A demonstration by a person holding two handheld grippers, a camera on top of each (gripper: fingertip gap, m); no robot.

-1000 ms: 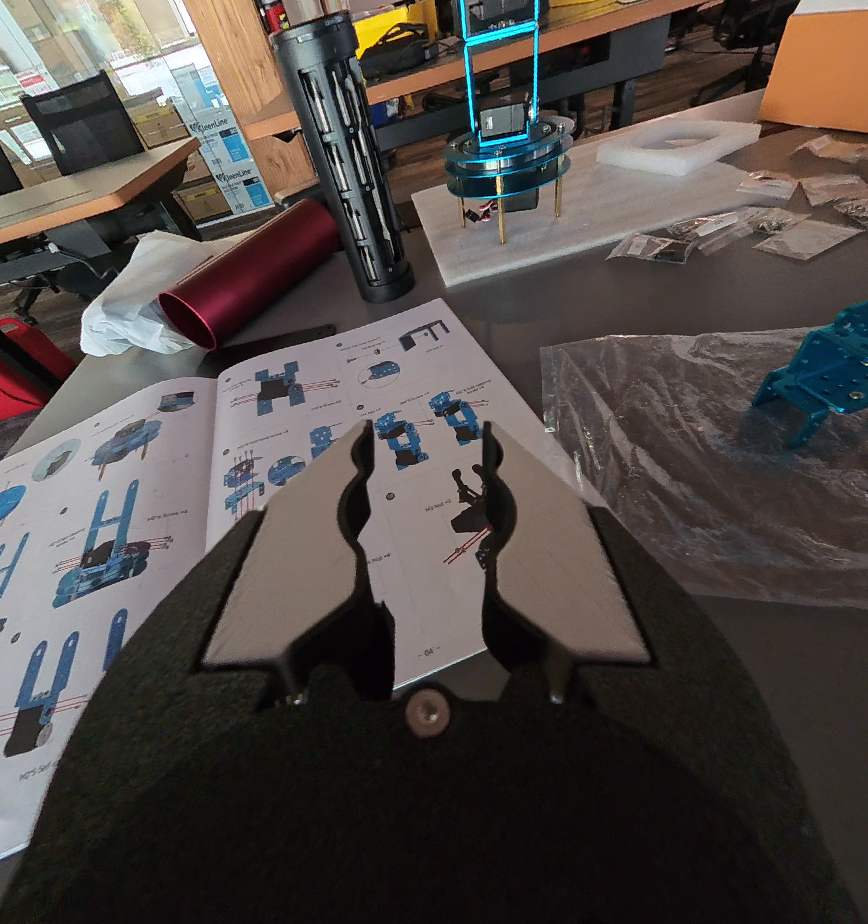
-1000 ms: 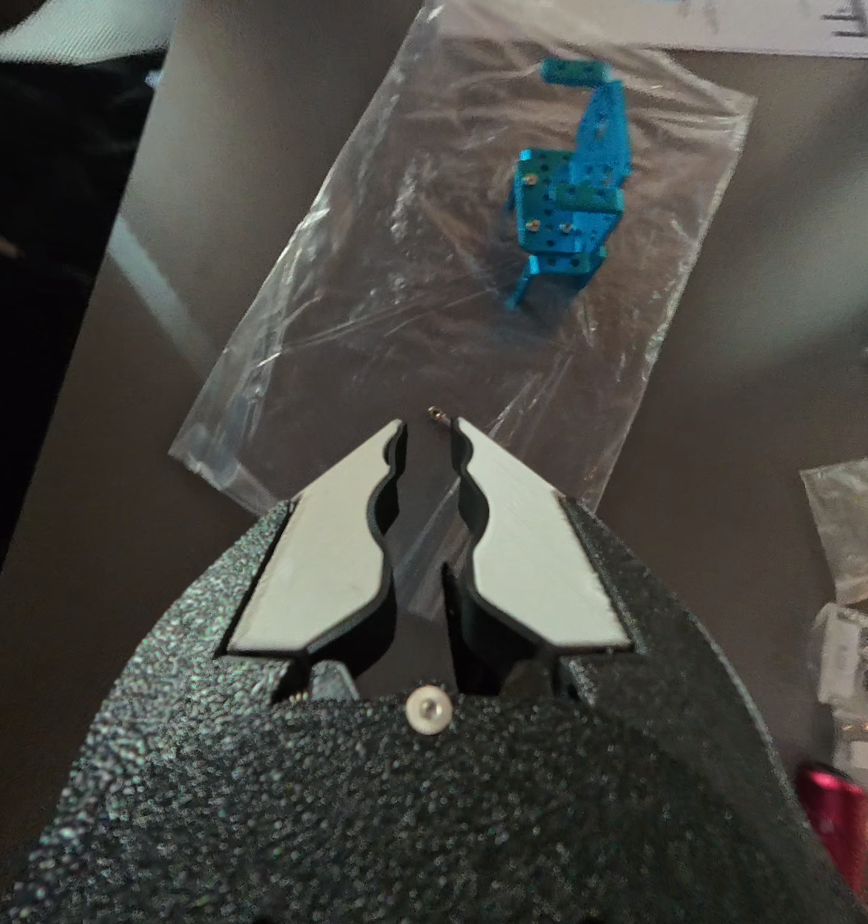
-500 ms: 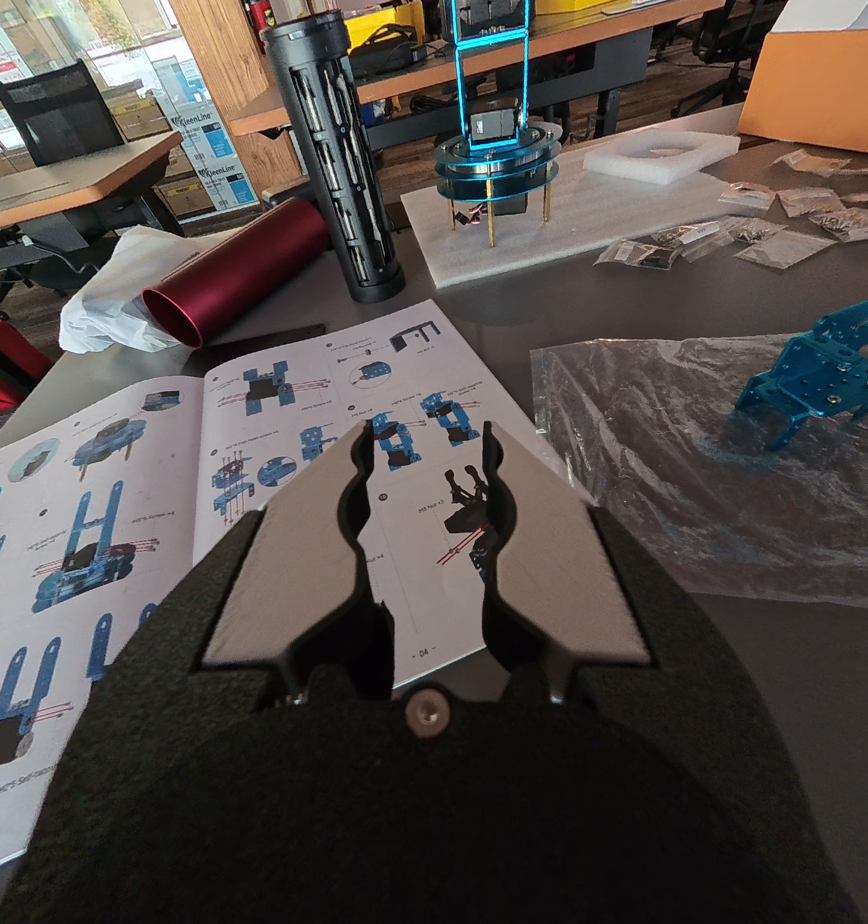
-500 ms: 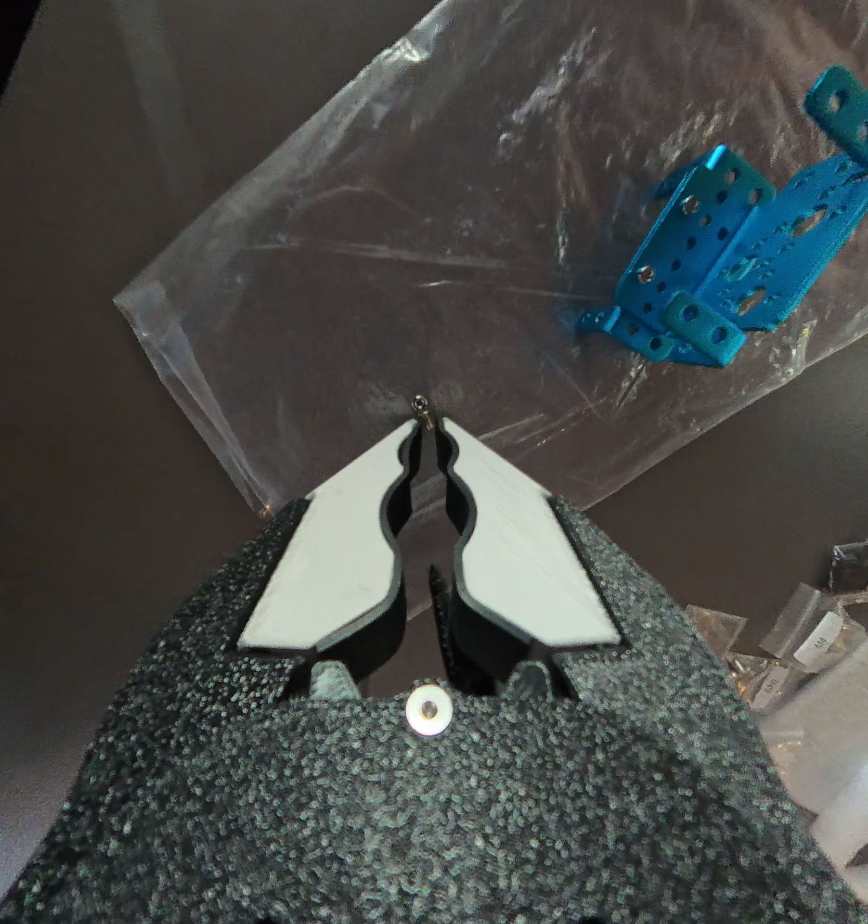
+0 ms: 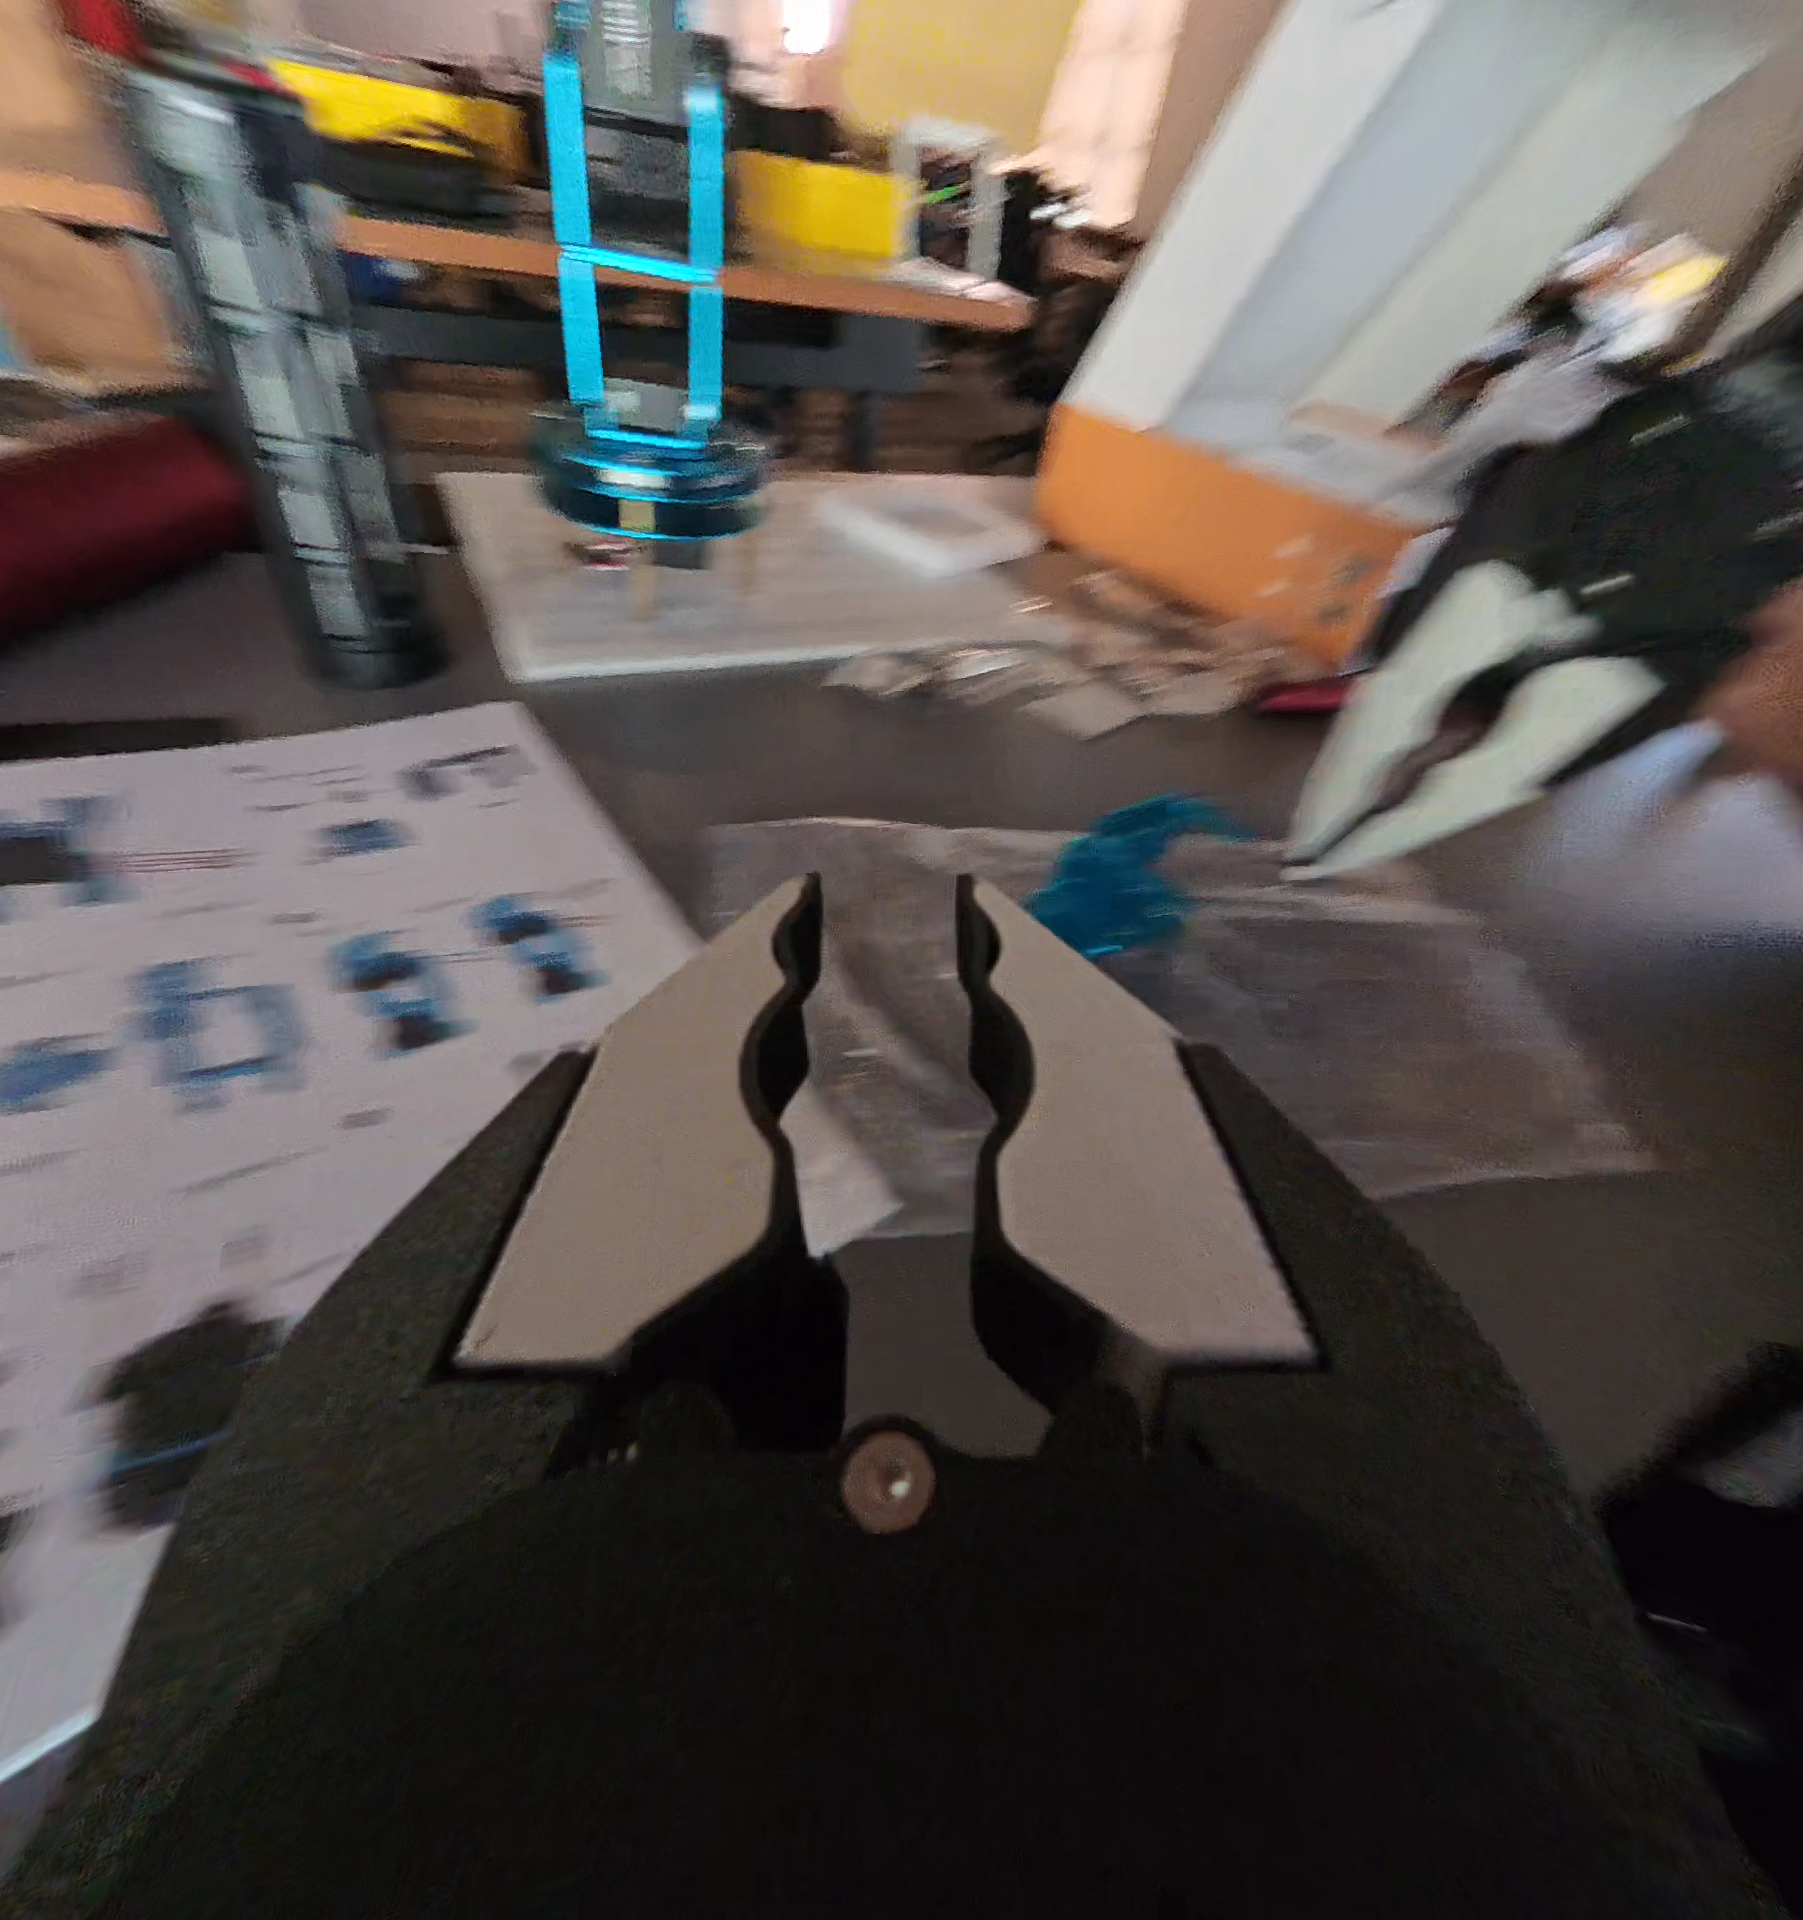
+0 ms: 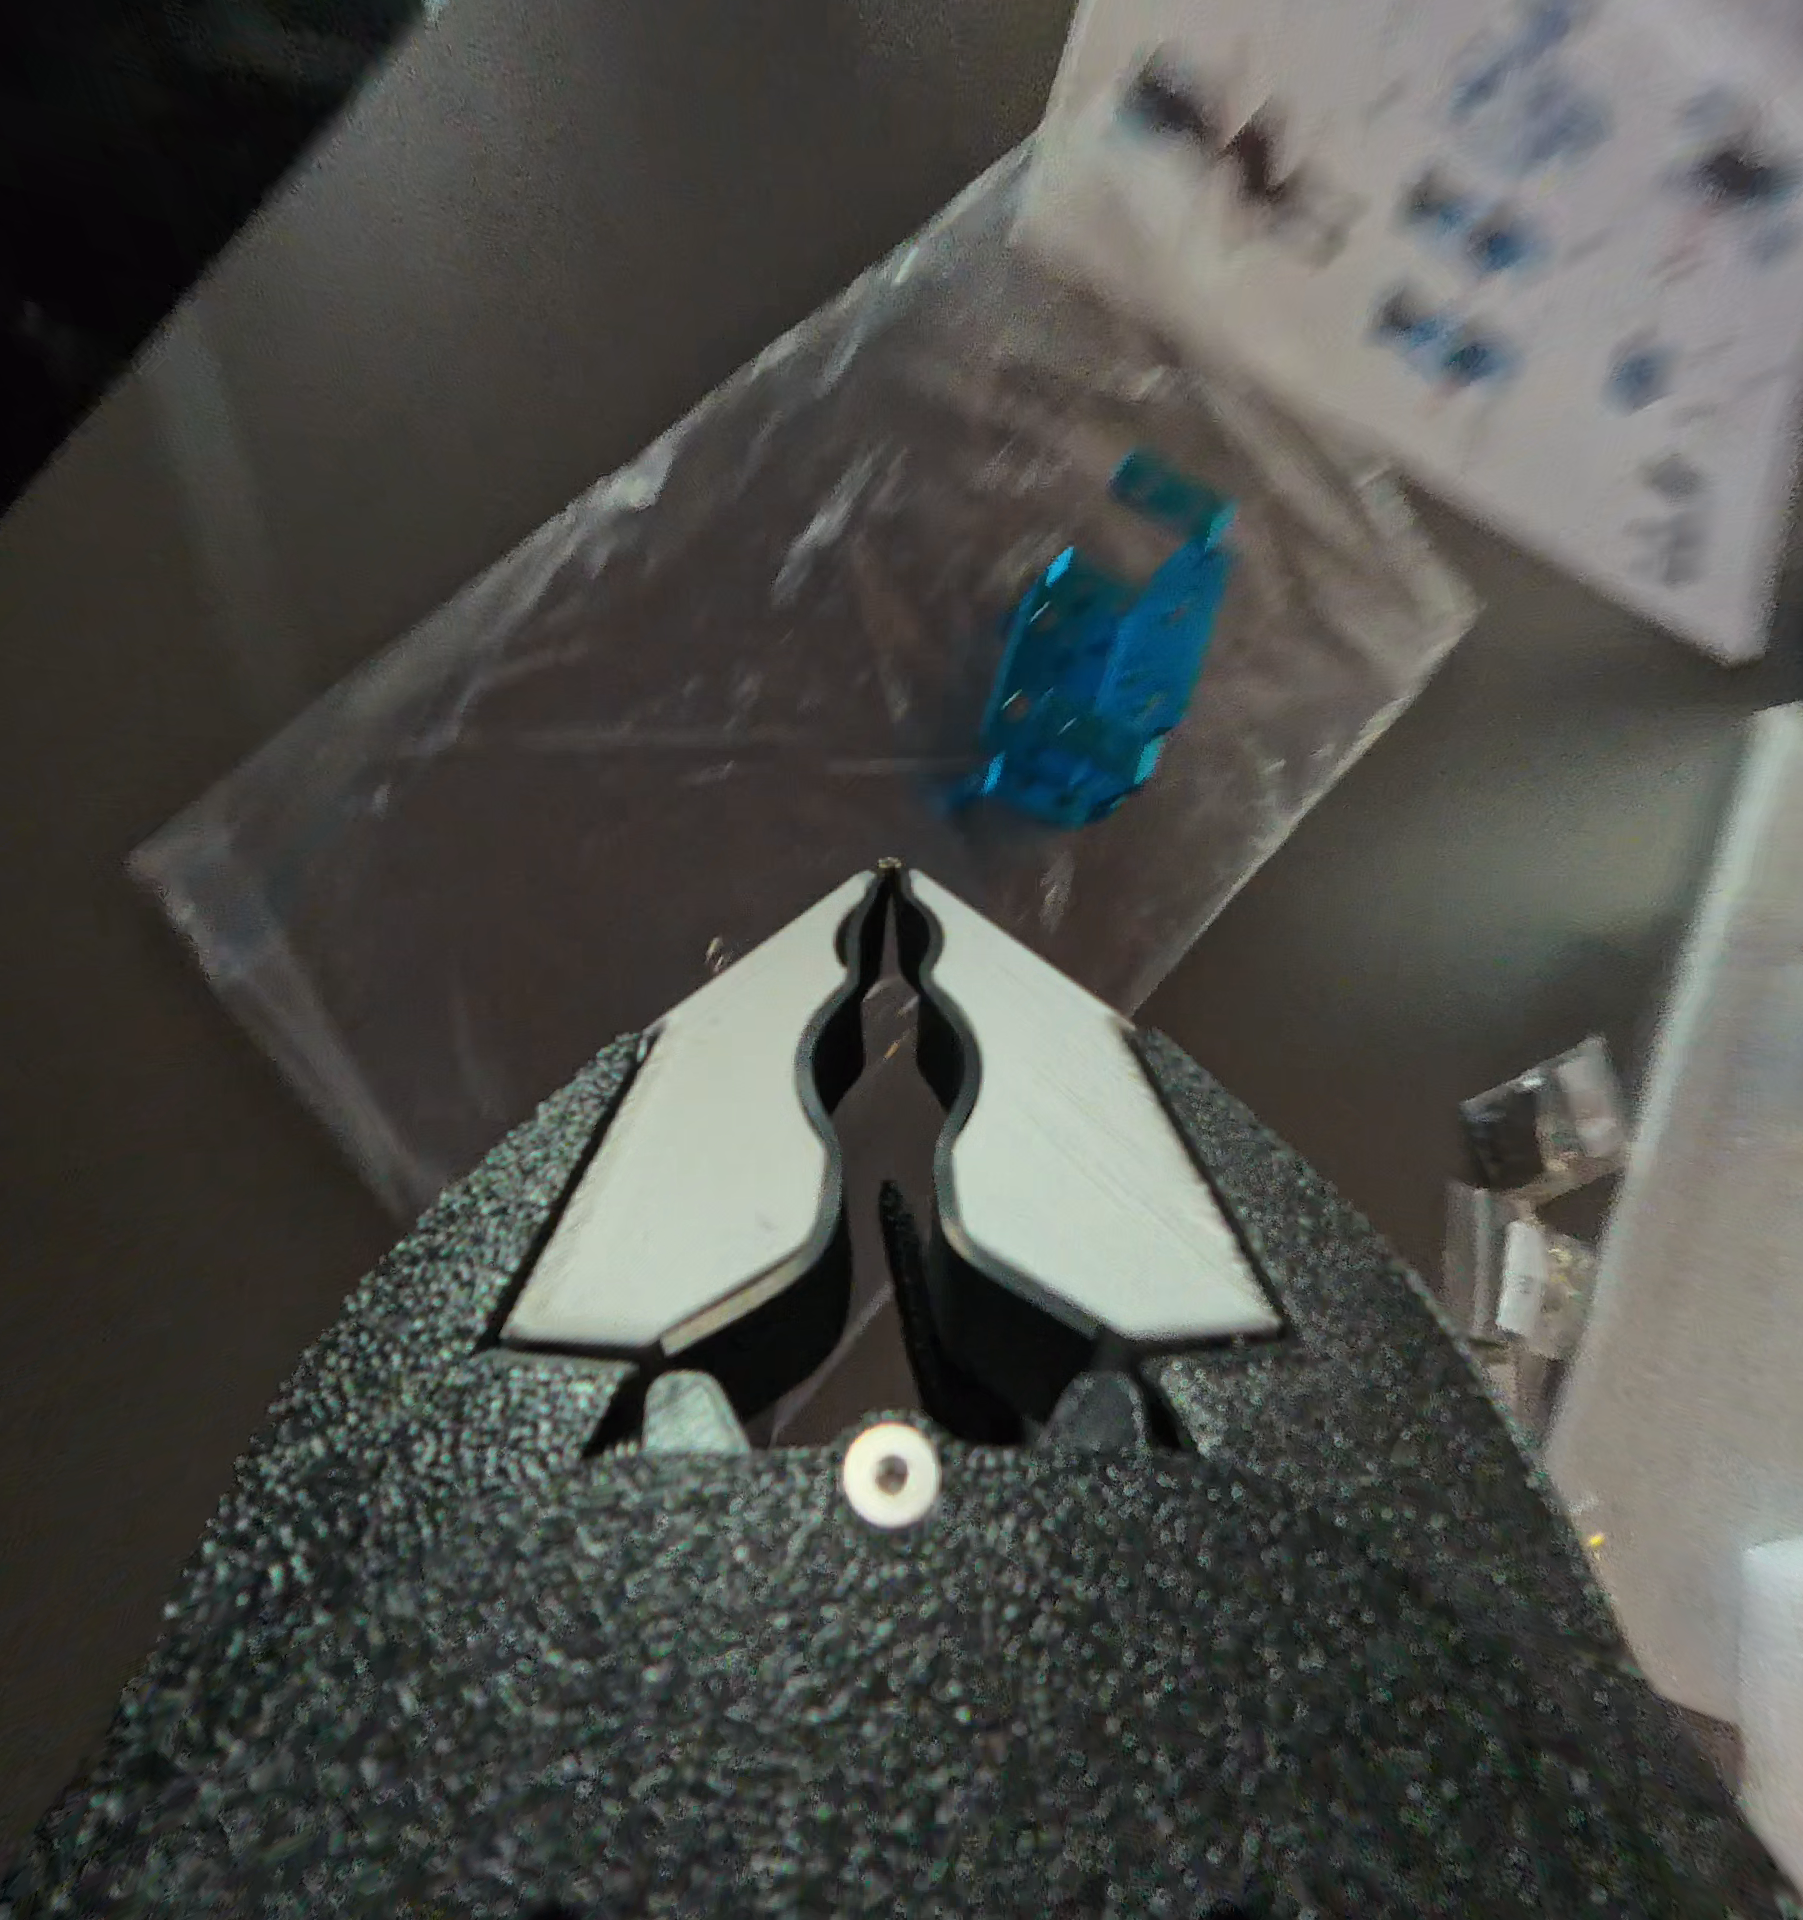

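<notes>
**While the right gripper (image 6: 889,875) pinches a tiny screw (image 6: 888,862), the left gripper (image 5: 886,896) hangs open**

Though both pictures are blurry, the main things can be told apart. In the right wrist view, the two fingers are pressed almost together at their tips. A very small metal bit, most likely a tiny screw, sticks out from between them at the middle of the frame. It is held up in the air above a clear plastic bag (image 6: 564,675) that lies flat on the dark table (image 6: 149,1143).

A blue metal bracket (image 6: 1094,675) with many little holes sits on the bag, up and to the right of the fingertips, near but not touching. A white instruction booklet (image 6: 1499,260) fills the upper right corner. Small bags of parts (image 6: 1531,1143) lie at the right edge.

In the left wrist view, the left gripper's fingers stand apart with a clear gap and hold nothing. They hover over the near corner of the bag, with the booklet at the left of the frame.

At the top of that frame are a tall black cylinder (image 5: 284,416), a red tube (image 5: 66,499), and a blue round-based model (image 5: 648,478) on a white foam sheet (image 5: 564,613). The right gripper shows at the right edge of the frame, pointing down-left toward the bracket, with a hand (image 5: 1801,707) behind it.
</notes>
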